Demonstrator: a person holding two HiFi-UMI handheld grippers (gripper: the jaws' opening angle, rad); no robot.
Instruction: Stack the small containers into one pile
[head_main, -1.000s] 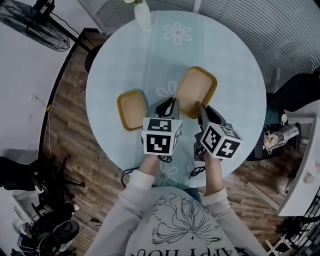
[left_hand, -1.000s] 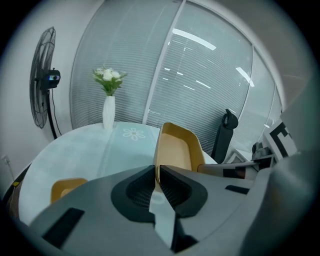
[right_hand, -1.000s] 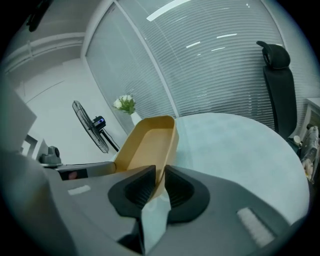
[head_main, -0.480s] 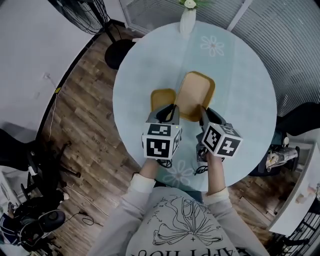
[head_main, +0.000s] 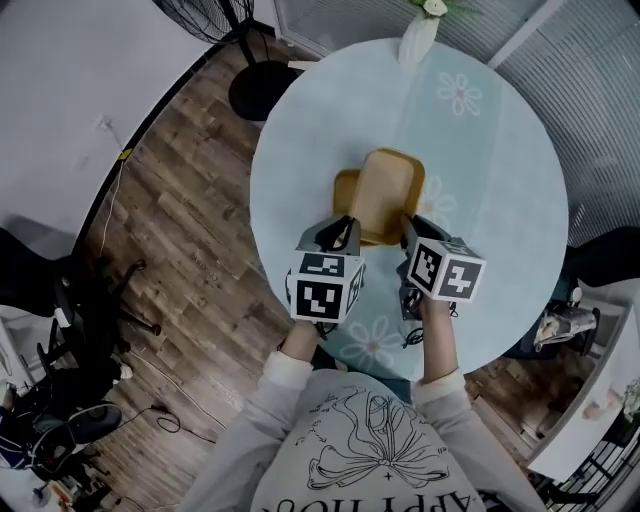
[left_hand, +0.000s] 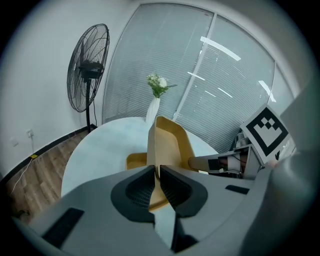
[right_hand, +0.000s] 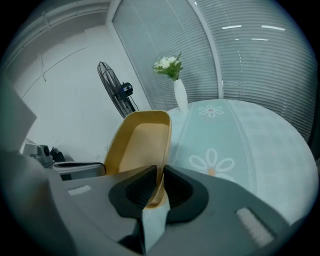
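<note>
A large tan container (head_main: 385, 195) hangs tilted above the round table (head_main: 500, 150), held by its near rim at both corners. My left gripper (head_main: 345, 228) is shut on the rim's left part (left_hand: 156, 172). My right gripper (head_main: 408, 230) is shut on the right part (right_hand: 160, 187), and its jaws have just been closing on that rim. A smaller tan container (head_main: 345, 188) lies on the table, mostly covered by the held one. Its edge shows below the held container (left_hand: 136, 161) in the left gripper view.
A white vase with flowers (head_main: 418, 35) stands at the table's far edge. A standing fan (left_hand: 90, 67) and a dark stool (head_main: 262, 90) are on the wooden floor to the left. The table's near edge runs just under my hands.
Both grippers have carried the large container to the left. The small container lay apart at its left; now the large one overlaps it.
</note>
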